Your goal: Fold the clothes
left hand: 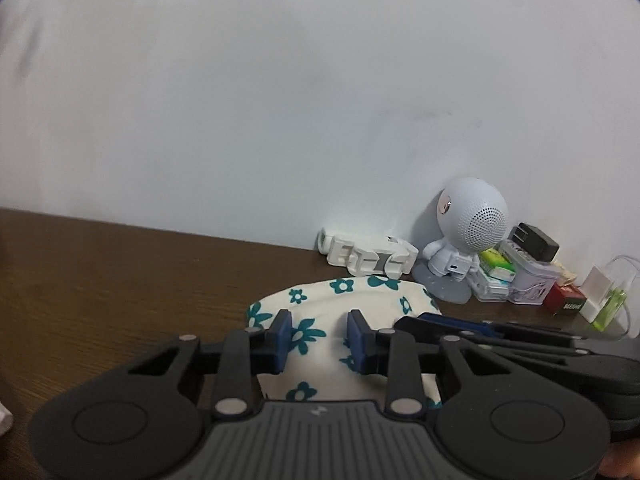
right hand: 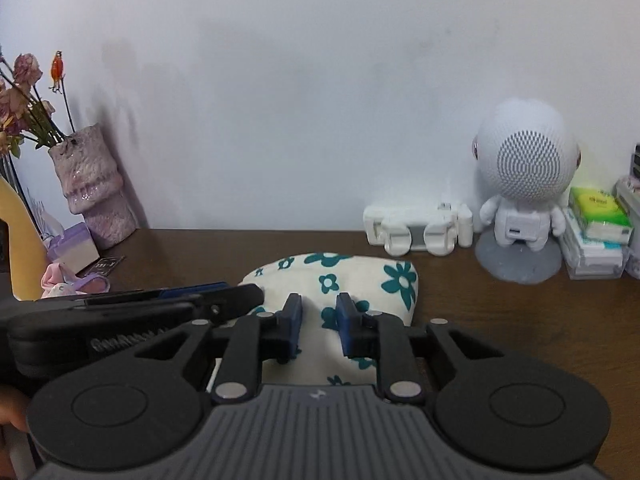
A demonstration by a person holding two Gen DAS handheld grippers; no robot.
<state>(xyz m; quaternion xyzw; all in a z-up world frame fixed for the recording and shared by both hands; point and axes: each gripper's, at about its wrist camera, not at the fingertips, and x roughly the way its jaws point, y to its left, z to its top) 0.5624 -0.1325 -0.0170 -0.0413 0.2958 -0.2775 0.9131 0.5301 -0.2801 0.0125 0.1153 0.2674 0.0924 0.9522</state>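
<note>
A cream cloth with teal flowers (left hand: 340, 300) lies folded on the brown table (left hand: 100, 280). My left gripper (left hand: 318, 338) hangs low over its near part. The blue pads (left hand: 282, 336) stand a little apart, and flat, unbunched cloth shows through the gap. My right gripper (right hand: 318, 322) sits just beside it over the same cloth (right hand: 360, 276), jaws likewise a little apart with smooth cloth in the gap. Each gripper shows in the other's view, the right gripper (left hand: 424, 320) and the left gripper (right hand: 244, 294), both side-on.
Against the white wall stand a white astronaut speaker (right hand: 524, 200), a white folded gadget (right hand: 416, 232), tissue packs (right hand: 596, 224) and small boxes (left hand: 532, 280). A pink vase with dried flowers (right hand: 96, 192) and pink cloth bits (right hand: 68, 284) sit at the far left.
</note>
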